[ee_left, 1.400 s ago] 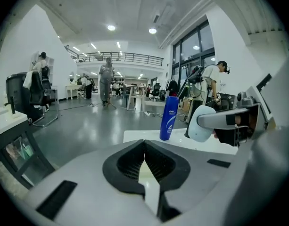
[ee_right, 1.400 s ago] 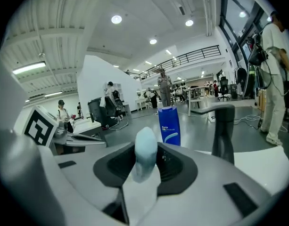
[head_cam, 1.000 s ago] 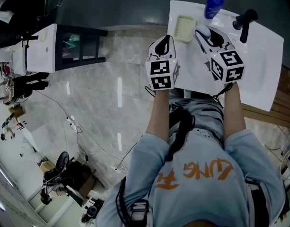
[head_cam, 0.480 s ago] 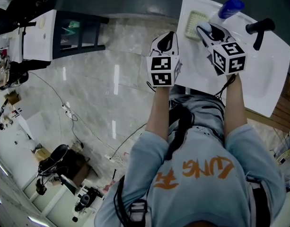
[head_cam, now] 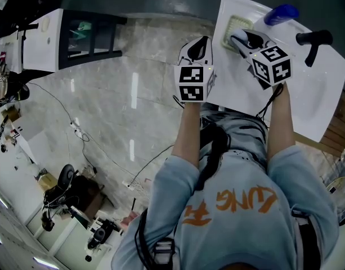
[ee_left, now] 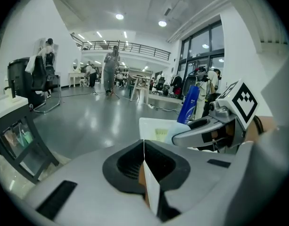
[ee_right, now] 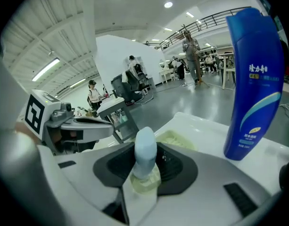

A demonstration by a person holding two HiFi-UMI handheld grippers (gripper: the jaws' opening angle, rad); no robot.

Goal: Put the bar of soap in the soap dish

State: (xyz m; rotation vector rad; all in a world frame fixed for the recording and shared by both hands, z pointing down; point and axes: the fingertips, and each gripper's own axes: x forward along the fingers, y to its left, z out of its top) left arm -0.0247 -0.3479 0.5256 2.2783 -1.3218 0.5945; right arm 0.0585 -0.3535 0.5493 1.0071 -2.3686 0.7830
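My right gripper (head_cam: 238,40) is shut on a pale blue bar of soap (ee_right: 145,150), which stands on end between its pads. In the head view its tip hangs at the near edge of the pale green soap dish (head_cam: 238,23), at the far left corner of the white sink (head_cam: 285,97). The right gripper view shows the dish (ee_right: 176,139) just beyond the soap. My left gripper (head_cam: 199,43) is shut and holds nothing; it hovers off the sink's left edge. In the left gripper view (ee_left: 144,166) the soap (ee_left: 181,135) and dish (ee_left: 159,133) lie ahead to the right.
A blue bottle (head_cam: 280,13) stands just right of the dish, close by in the right gripper view (ee_right: 253,84). A black faucet (head_cam: 314,39) rises at the sink's far right. Beyond the sink's left edge is a shiny floor with a black-and-white cabinet (head_cam: 59,38).
The right gripper with the soap has come down and closed in on the soap dish, from beside it to its near edge. The left gripper drifted a little alongside.
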